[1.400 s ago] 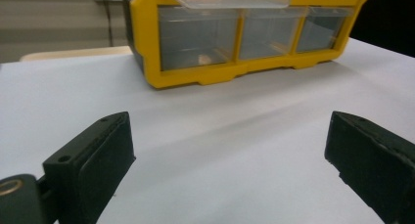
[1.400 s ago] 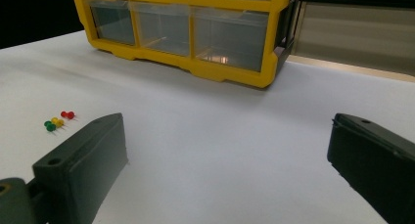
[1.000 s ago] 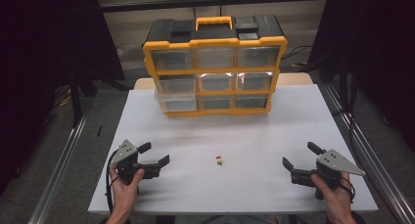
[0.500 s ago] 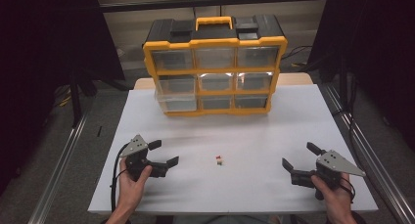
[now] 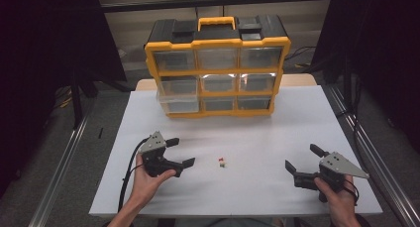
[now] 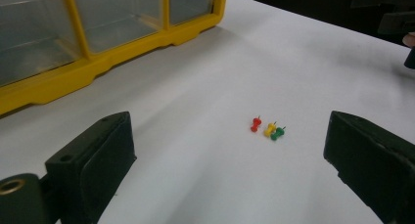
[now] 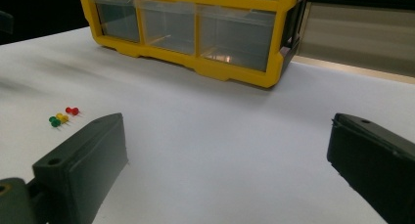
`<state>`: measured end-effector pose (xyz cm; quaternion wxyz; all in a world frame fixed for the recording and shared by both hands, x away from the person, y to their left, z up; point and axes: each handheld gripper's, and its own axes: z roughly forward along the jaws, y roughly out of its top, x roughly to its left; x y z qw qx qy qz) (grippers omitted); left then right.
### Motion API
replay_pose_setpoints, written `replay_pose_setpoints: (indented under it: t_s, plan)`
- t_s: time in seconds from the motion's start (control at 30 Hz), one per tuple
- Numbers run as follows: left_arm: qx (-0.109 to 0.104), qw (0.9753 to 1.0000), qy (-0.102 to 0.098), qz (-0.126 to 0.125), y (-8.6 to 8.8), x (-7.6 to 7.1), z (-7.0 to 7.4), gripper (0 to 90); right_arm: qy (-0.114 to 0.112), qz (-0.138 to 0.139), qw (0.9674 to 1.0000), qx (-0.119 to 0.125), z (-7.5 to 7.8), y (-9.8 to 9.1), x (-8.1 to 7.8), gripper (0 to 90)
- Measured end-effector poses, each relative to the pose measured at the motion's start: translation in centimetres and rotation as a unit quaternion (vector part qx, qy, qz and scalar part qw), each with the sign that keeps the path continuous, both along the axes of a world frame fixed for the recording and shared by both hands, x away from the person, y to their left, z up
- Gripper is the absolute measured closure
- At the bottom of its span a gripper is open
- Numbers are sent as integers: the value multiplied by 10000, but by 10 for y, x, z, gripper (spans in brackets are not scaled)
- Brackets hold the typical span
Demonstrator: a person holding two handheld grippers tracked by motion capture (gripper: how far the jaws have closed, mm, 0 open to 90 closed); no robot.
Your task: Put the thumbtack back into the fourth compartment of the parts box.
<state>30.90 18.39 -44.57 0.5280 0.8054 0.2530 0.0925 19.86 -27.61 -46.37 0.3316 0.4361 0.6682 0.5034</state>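
Note:
Three pushpins lie close together on the white table: a red pin [image 6: 255, 124], a yellow pin [image 6: 268, 130] and a green pin [image 6: 277, 133]. From above, the pins [image 5: 222, 162] form a small cluster at mid-table. My left gripper [image 5: 181, 152] is open, just left of them, jaws pointing their way. My right gripper [image 5: 303, 160] is open at the right front of the table, well away from the pins [image 7: 62, 116]. Nothing is held between either pair of jaws.
A yellow and black drawer organizer [image 5: 216, 68] with clear drawers stands at the back of the table [image 5: 297, 123]. Its lower left drawer [image 5: 179, 104] sticks out slightly. Metal rails run along the floor on both sides.
My left gripper has moved right across the table toward the pins. The right gripper has stayed where it was.

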Motion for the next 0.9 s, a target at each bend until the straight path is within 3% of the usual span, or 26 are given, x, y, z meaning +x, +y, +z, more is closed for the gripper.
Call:
replay_pose_setpoints:
  t_s: [0.13,0.4,0.43,0.53,0.63,0.87,0.9]
  plan:
    - [96,9998,9,-148,-13,7,-3,54,-13,11,10000,-23,0,0,0,13]
    - [224,9983,285,-449,-35,20,-9,57,-12,27,10000,-22,0,0,0,14]
    - [332,9977,306,-514,-37,22,-9,57,0,14,10000,-22,0,0,0,14]
    - [342,9961,402,-703,-43,25,-11,51,-20,2,10000,-18,0,1,0,14]
    - [530,9944,419,-809,-49,29,-12,56,-5,21,10000,-24,0,0,0,14]
    - [631,9916,537,-992,-59,36,-10,74,-4,17,10000,-19,0,0,1,14]
    - [703,9903,568,-1051,-61,38,-9,74,-3,20,10000,-19,0,0,1,14]
